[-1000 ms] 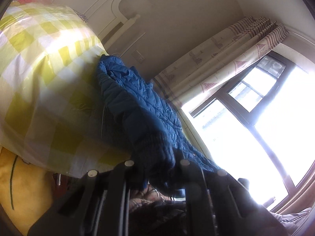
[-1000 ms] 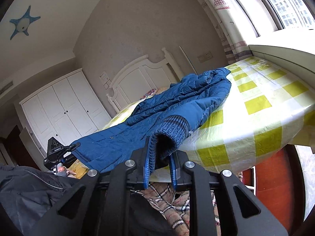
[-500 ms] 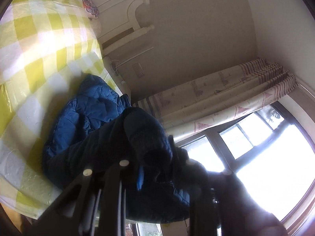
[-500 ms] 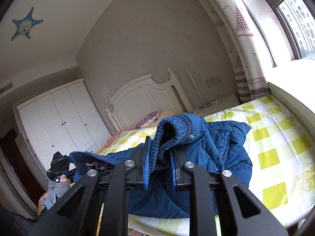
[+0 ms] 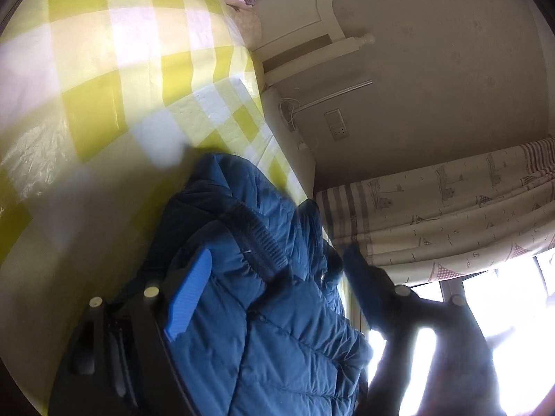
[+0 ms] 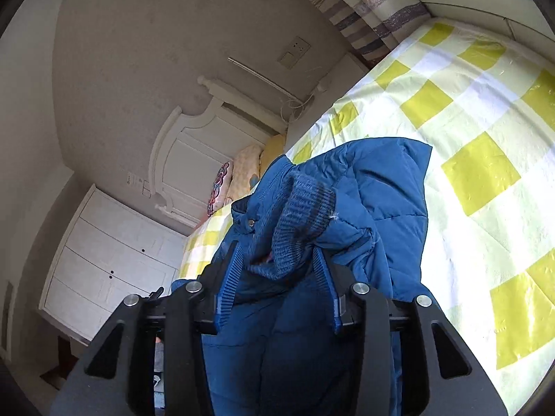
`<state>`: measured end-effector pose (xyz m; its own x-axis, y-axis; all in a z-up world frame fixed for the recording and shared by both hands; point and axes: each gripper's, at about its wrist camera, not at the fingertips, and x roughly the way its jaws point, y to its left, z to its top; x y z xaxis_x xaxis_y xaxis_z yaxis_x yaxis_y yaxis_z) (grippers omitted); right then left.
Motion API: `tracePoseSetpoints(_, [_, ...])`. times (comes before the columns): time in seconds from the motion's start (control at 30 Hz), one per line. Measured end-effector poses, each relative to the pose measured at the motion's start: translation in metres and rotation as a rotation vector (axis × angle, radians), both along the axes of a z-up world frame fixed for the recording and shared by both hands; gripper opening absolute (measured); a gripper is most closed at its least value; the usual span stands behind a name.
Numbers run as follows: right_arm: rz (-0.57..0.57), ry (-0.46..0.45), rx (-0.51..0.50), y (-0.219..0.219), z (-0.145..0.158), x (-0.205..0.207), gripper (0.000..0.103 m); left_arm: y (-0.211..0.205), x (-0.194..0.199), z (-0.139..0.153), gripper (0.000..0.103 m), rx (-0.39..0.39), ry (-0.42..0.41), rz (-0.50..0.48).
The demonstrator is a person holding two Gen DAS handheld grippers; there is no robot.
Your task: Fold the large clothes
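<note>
A blue quilted jacket (image 6: 378, 190) lies bunched on the yellow-and-white checked bedspread (image 6: 485, 111). In the right wrist view my right gripper (image 6: 277, 287) is open, its blue pads wide apart, with the jacket's ribbed knit cuff (image 6: 305, 215) lying loose just ahead between them. In the left wrist view my left gripper (image 5: 274, 298) is open too, jaws wide apart over the jacket (image 5: 277, 329), whose other ribbed cuff (image 5: 256, 239) lies on the folded body. The bedspread (image 5: 104, 69) fills the upper left there.
White headboard (image 6: 194, 145) and pillows (image 6: 242, 173) at the bed's head. White wardrobe (image 6: 111, 253) at left. Curtains (image 5: 451, 208) and bright window (image 5: 503, 294) beside the bed. Wall socket (image 5: 336, 128) with cables near the headboard.
Both grippers carried the sleeve cuffs up and over onto the jacket body, then opened and let the cuffs go. The jacket now lies more compact on the bed.
</note>
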<state>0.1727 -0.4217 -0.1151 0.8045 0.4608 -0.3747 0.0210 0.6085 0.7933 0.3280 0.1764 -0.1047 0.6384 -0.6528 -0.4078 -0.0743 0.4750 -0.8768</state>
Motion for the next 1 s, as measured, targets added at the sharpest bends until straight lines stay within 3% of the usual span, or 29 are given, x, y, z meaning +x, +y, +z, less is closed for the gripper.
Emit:
tracePoseSetpoints(0.03, [-0.038, -0.012, -0.058, -0.005, 0.008, -0.002, 0.079, 0.006, 0.003, 0.006, 0.086, 0.003, -0.025, 0.008])
tracePoseSetpoints(0.07, [-0.064, -0.034, -0.112, -0.010, 0.015, -0.005, 0.084, 0.013, 0.004, 0.015, 0.089, 0.029, -0.055, 0.026])
tracePoseSetpoints(0.17, [-0.026, -0.007, -0.254, -0.019, 0.022, 0.003, 0.085, 0.027, 0.010, 0.032, 0.091, 0.163, -0.116, 0.013])
tracePoseSetpoints(0.33, [0.140, 0.093, -0.409, -0.001, 0.007, 0.025, 0.085, -0.004, 0.029, 0.019, 0.091, 0.448, -0.060, -0.245])
tracePoseSetpoints(0.4, [0.180, 0.086, -0.417, 0.004, 0.001, 0.028, 0.085, -0.015, 0.026, 0.006, 0.091, 0.512, -0.050, -0.308])
tracePoseSetpoints(0.6, [0.223, 0.048, -0.401, 0.013, 0.002, 0.031, 0.078, -0.038, 0.032, -0.007, 0.091, 0.546, -0.073, -0.402])
tracePoseSetpoints(0.8, [0.239, 0.024, -0.449, 0.020, 0.008, 0.031, 0.071, -0.050, 0.042, -0.008, 0.090, 0.591, -0.094, -0.484])
tracePoseSetpoints(1.0, [0.243, 0.009, -0.439, 0.020, 0.007, 0.028, 0.071, -0.052, 0.035, -0.003, 0.089, 0.546, -0.161, -0.522])
